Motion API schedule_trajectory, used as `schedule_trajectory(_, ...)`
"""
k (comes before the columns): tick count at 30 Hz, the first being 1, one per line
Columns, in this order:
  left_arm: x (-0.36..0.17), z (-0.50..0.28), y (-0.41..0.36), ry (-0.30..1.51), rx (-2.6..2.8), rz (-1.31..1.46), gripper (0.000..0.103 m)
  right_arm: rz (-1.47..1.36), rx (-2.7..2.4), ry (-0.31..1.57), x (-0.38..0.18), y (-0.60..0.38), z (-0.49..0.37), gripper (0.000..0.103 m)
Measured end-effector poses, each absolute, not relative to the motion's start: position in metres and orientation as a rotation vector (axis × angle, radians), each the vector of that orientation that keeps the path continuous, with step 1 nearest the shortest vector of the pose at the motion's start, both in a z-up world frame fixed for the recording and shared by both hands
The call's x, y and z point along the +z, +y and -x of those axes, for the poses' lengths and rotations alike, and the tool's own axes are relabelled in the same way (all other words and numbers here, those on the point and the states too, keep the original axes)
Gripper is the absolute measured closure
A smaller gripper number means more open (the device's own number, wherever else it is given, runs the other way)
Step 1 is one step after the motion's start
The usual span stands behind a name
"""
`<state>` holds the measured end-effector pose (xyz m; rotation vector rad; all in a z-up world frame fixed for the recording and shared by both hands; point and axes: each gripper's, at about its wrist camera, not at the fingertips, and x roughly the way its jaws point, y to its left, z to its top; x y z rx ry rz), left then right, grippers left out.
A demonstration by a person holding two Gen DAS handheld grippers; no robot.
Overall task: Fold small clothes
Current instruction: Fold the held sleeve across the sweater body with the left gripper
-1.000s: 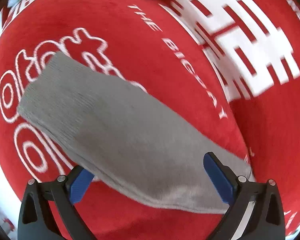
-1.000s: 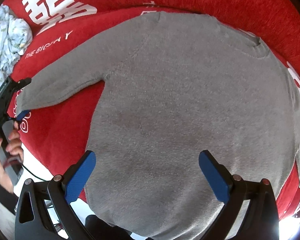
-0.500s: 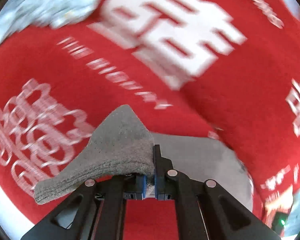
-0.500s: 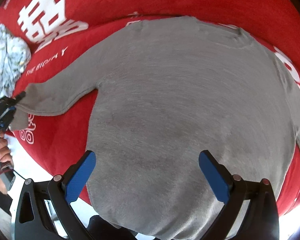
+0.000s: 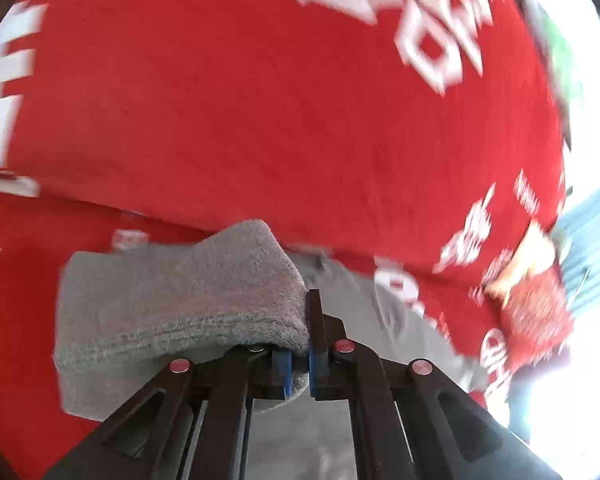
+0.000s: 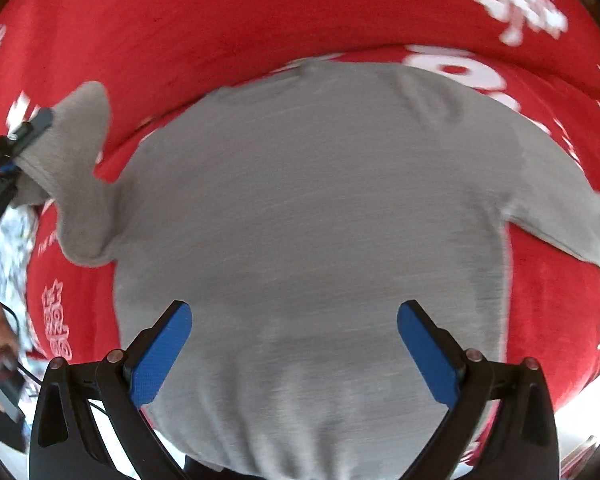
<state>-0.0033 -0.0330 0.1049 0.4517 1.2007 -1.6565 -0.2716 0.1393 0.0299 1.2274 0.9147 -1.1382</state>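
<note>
While folding, left gripper clamped tight on grey sweater's sleeve cuff, raised for folding inward. Right gripper spread wide, empty, above hem near red sofa's front edge.

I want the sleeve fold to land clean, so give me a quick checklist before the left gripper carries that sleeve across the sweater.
1. Left gripper shut on the sleeve cuff: ok.
2. Sleeve lifted off the red cover: ok.
3. Sweater body lying flat: ok, only slight rumpling near the hem.
4. Right gripper open, over the lower body: ok.
5. Other sleeve spread out sideways: ok.
6. Right gripper pressing the body down: cannot tell.
</note>
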Motion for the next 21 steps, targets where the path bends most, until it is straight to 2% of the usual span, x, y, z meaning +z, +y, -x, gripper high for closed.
schedule_trajectory(5, 0.052, 0.088, -0.049, 1.188, -1.598, -0.71, 0.097, -1.296, -1.192, 0.912, 0.008, 0.136, 0.324, 0.0)
schedule_trajectory(9, 0.006, 0.098, -0.043, 1.242, -1.511, -0.882, 0.095, -1.359, -1.215, 0.924, -0.011, 0.138, 0.348, 0.0)
schedule_trajectory(10, 0.002, 0.096, -0.039, 1.245, -1.495, -0.893, 0.077, -1.366, -1.217, 0.93, -0.014, 0.139, 0.35, 0.0)
schedule_trajectory(11, 0.003, 0.093, -0.035, 1.233, -1.476, -0.896, 0.052, -1.368, -1.217, 0.934, -0.015, 0.138, 0.351, 0.001)
schedule_trajectory(12, 0.009, 0.089, -0.031, 1.202, -1.457, -0.897, 0.04, -1.363, -1.217, 0.939, -0.015, 0.136, 0.35, 0.001)
schedule_trajectory(13, 0.016, 0.085, -0.026, 1.176, -1.448, -0.897, 0.023, -1.353, -1.213, 0.942, -0.014, 0.134, 0.347, 0.001)
schedule_trajectory(14, 0.025, 0.079, -0.022, 1.142, -1.447, -0.894, 0.02, -1.336, -1.208, 0.948, -0.012, 0.131, 0.343, 0.0)
schedule_trajectory(21, 0.069, -0.015, 0.006, 1.022, -1.289, -0.856, 0.02, -1.035, -1.141, 1.008, 0.016, 0.103, 0.277, 0.0)
